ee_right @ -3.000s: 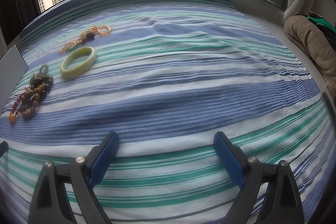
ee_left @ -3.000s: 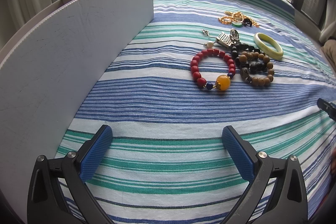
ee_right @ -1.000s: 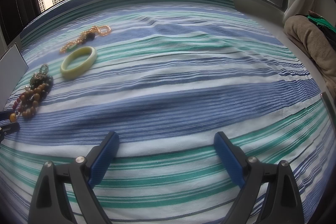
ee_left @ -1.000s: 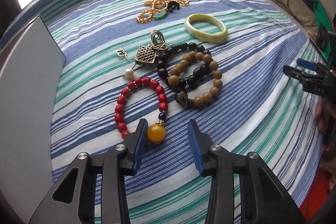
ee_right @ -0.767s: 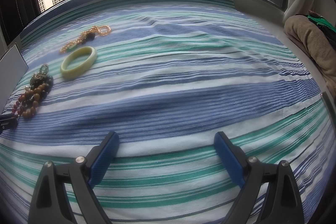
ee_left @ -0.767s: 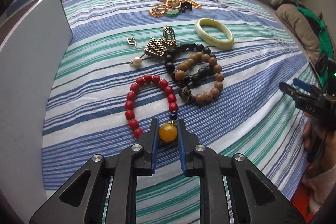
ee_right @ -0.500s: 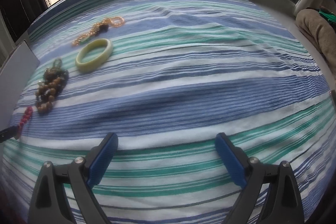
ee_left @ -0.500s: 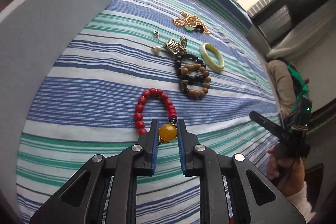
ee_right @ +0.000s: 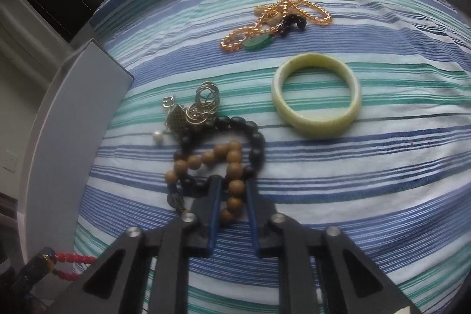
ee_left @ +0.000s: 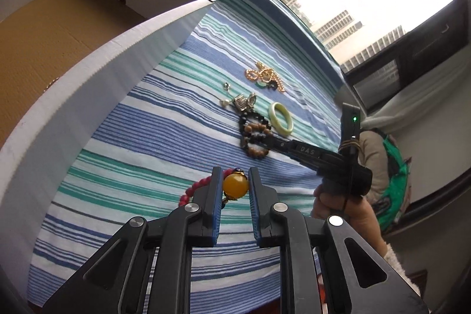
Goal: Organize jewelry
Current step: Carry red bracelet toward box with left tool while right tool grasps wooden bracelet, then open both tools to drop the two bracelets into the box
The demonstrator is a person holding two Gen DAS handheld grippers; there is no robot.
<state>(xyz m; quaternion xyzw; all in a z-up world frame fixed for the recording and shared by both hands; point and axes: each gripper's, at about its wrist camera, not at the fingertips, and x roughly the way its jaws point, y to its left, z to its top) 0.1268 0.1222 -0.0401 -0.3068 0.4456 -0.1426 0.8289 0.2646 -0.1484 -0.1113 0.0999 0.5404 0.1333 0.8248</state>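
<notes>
— Since three seconds ago, what has moved?

— Both tools. Back then each hung wide open over bare stripes. The left gripper has closed on the amber bead of the red bead bracelet and lifted it off the striped cloth; the red beads trail to the left of its pads. The right gripper has crossed to the pile and its jaws have just been closing, with the wooden bead bracelet between them.

— Is that one clamped?

— The blue pads stand close on either side of the tan strand and seem to pinch it, with the bracelet lying on the cloth.

— Where is the rest?

— The black bead bracelet overlaps the wooden one. Just beyond, to the left, sit the metal charms and a pearl. To the right lies the pale green bangle, and farther off the gold chain with a green pendant.

— And the box?

— The white box stands at the left, its brown floor showing.
</notes>
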